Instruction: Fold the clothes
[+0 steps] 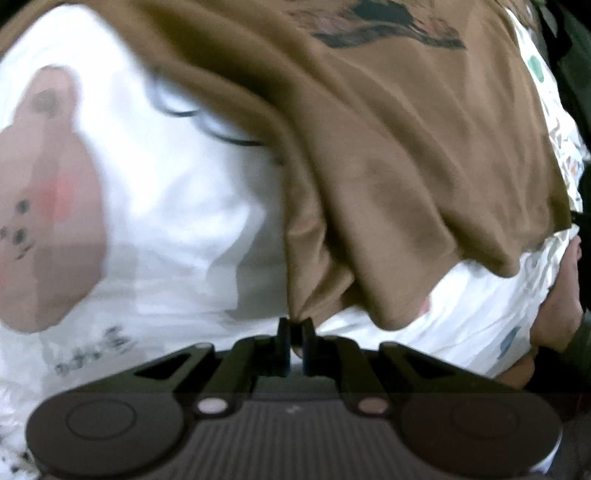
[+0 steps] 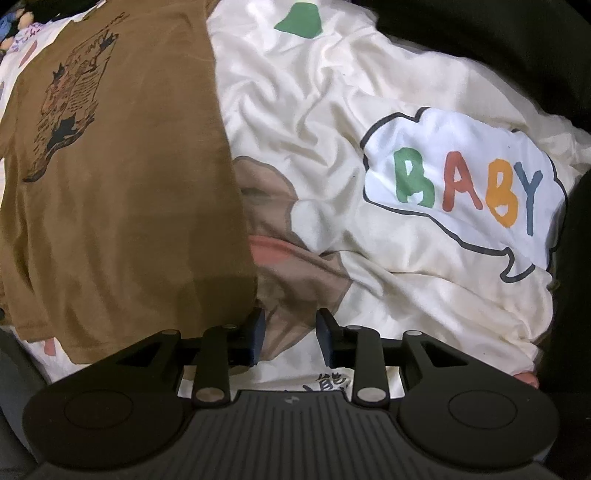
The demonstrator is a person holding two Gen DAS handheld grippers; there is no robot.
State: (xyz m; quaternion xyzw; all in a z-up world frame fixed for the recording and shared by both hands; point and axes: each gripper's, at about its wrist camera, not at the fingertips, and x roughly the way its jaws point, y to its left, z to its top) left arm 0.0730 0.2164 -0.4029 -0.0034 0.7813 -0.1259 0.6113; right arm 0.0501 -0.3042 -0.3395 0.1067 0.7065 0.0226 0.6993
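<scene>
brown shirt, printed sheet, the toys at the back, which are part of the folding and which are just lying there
Part of the job:
brown t-shirt
left gripper, shut on the shirt's edge
right gripper, open, nothing between its fingers

Just lying about:
printed bedsheet under the shirt
soft toys, top-left corner, blurred

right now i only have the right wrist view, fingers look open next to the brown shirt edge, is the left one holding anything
Observer: Yes. The left gripper is shut on a pinched fold of the brown shirt.
Operator: is the cloth lifted or flat there
Observer: It rises in gathered folds from the pinch, draped over the white bedding.
Operator: anything on that side i cant see
Observer: A bear face print with a pink cheek lies on the bedding, left of the pinch in the left wrist view.
Operator: and my right one is free?
Observer: Yes. The right gripper is open, nothing between its fingers.
</scene>
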